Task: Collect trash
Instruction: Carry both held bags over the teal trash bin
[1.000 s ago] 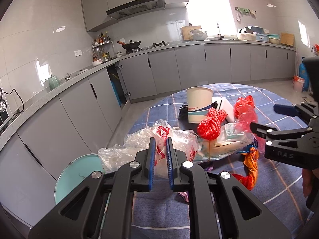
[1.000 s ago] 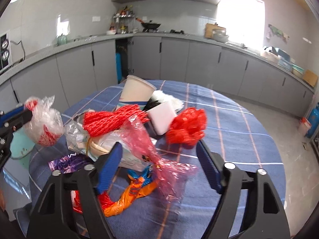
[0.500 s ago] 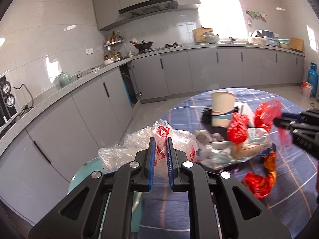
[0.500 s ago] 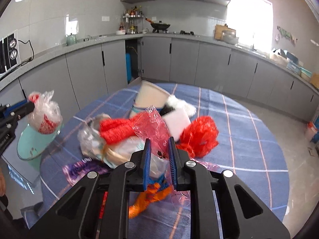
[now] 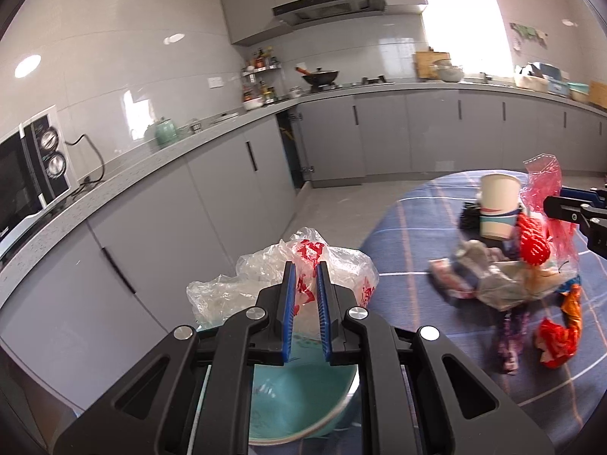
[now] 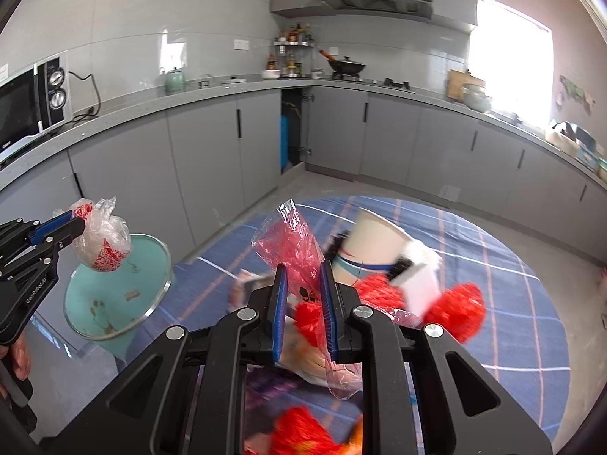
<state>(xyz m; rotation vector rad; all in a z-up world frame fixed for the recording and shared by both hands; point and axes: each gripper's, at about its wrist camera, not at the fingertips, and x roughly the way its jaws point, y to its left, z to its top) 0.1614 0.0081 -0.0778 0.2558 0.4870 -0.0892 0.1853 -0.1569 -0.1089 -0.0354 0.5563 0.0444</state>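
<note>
My left gripper is shut on a crumpled clear plastic bag with red print, which hangs over the teal bin. In the right wrist view that bag dangles above the bin at the left. My right gripper is shut on a red see-through plastic wrapper, lifted above the trash pile on the blue checked table. The same wrapper shows at the far right of the left wrist view. A paper cup, red netting and other scraps lie on the table.
Grey kitchen cabinets run behind the bin and table. A microwave stands on the counter at left. An orange and red wrapper and a purple wrapper lie near the table's edge. A hand holds the left gripper.
My right gripper shut on the red see-through wrapper and lifted it off the pile. My left gripper carried the clear bag leftward off the table to above the teal bin.
</note>
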